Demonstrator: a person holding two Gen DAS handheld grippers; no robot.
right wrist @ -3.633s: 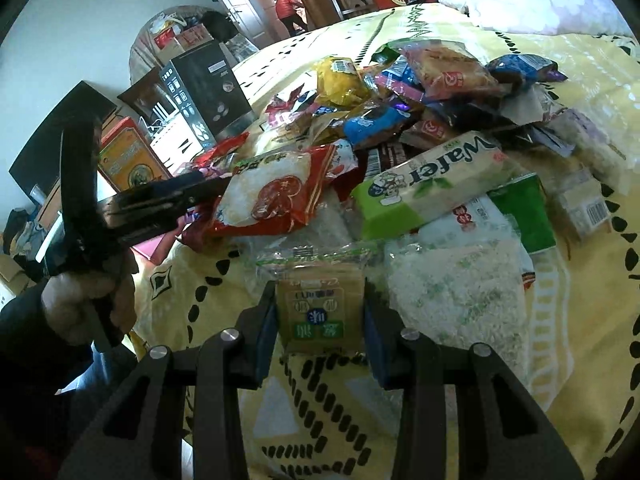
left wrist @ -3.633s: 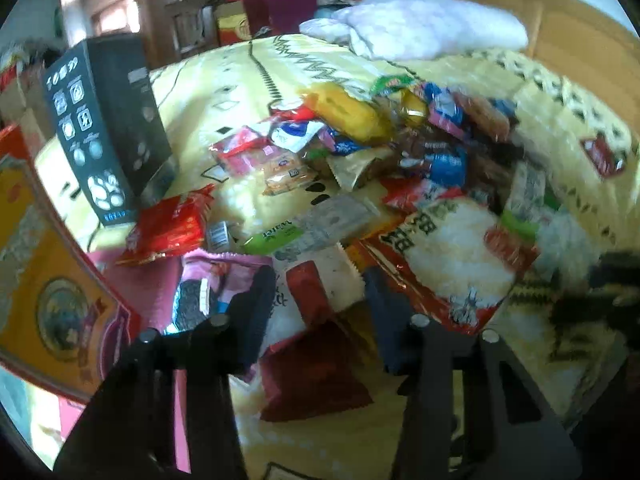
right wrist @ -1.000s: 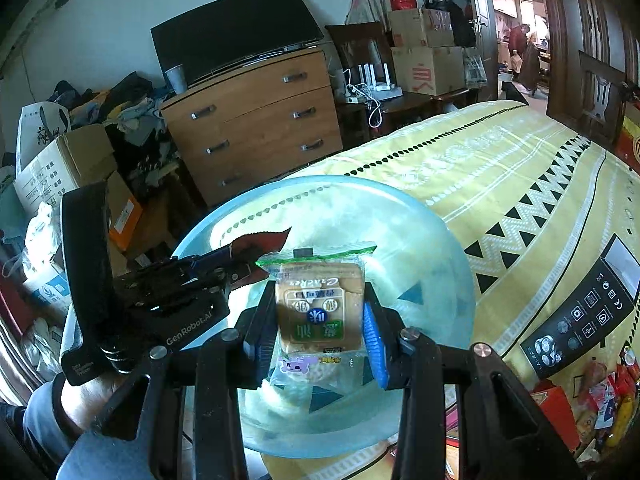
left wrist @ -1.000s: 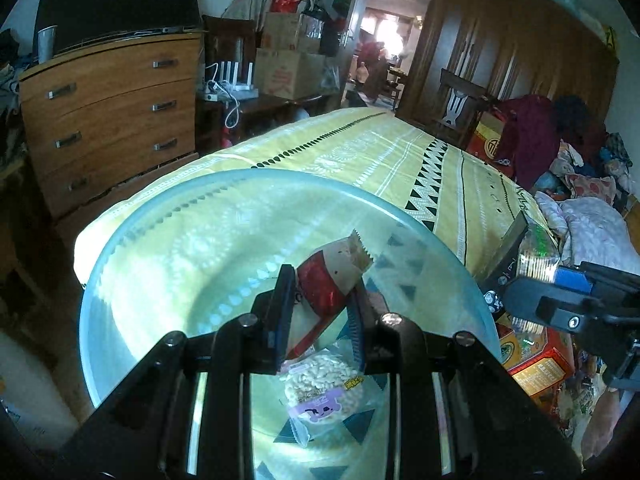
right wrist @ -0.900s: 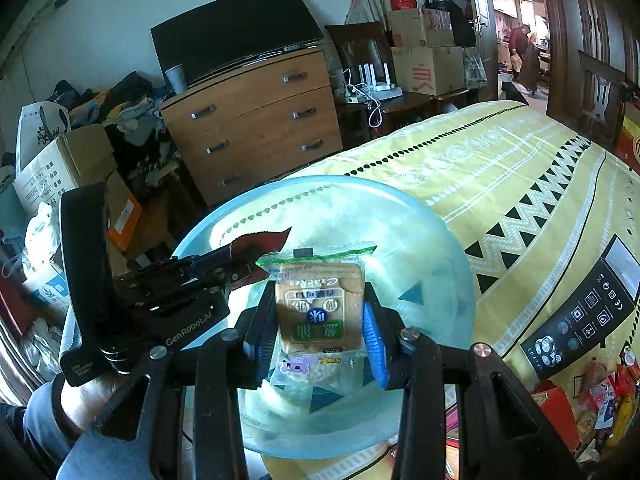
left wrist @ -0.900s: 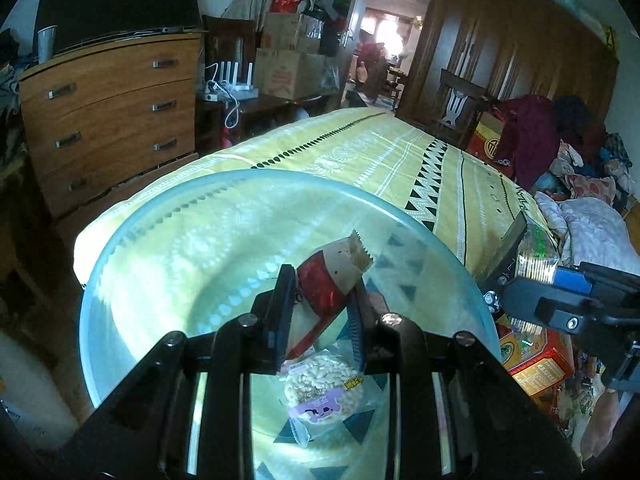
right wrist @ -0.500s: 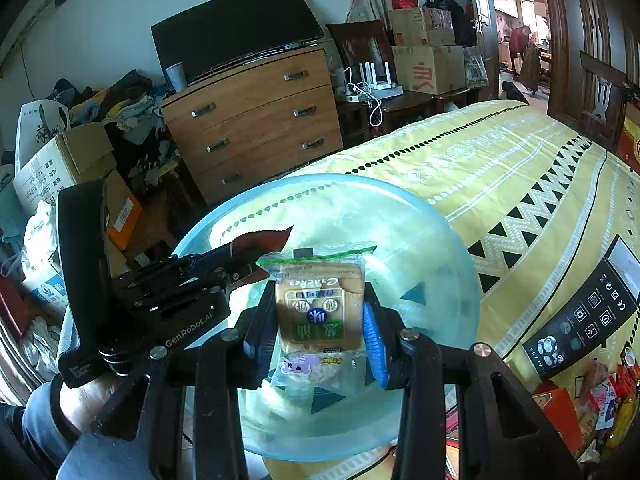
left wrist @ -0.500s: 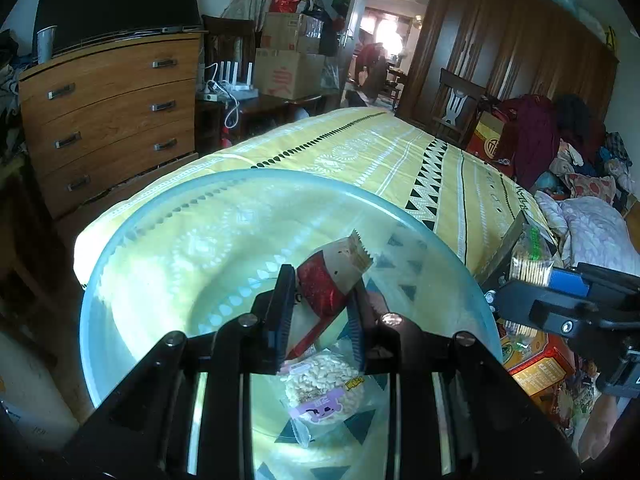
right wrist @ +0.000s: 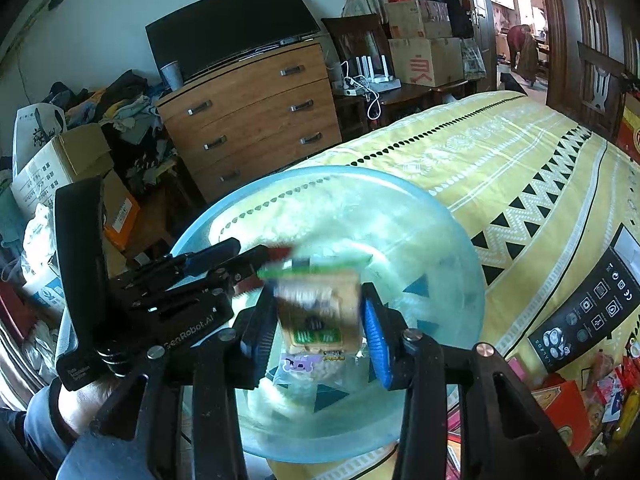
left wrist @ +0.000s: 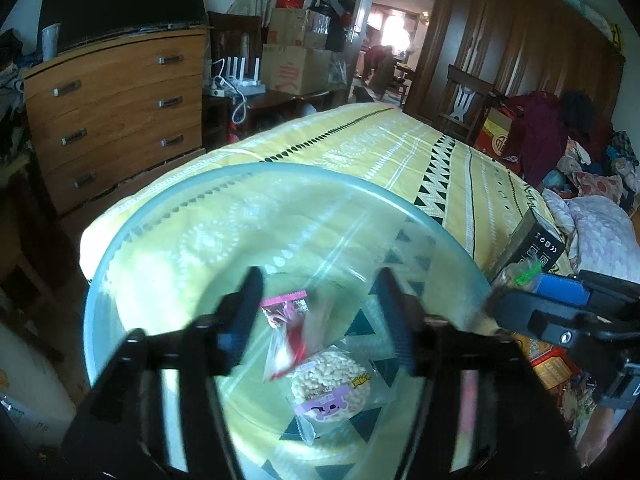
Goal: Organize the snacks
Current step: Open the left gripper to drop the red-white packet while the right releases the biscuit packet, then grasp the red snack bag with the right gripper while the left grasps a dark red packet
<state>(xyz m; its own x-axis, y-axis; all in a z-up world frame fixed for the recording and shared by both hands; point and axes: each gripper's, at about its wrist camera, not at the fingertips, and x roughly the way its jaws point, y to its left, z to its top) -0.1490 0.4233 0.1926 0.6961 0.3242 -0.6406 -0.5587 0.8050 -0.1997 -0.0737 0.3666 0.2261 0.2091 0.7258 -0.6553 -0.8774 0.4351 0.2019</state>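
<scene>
Both grippers over clear blue bowl (left wrist: 120, 240) on bed: left gripper (left wrist: 318, 312) jaws just opened, red-white snack pkt (left wrist: 286, 332) dropped free beside rice-cracker pkt (left wrist: 328, 380); right gripper (right wrist: 320, 320) just easing apart, biscuit pkt (right wrist: 316, 312) blurred between, prob. mid-release.

Snack packets (left wrist: 328, 388) in bowl (left wrist: 160, 216)

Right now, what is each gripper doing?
Left gripper: just opened, red-and-white packet dropped in the bowl.
Right gripper: jaws just parting, tan cracker packet between them.
</scene>
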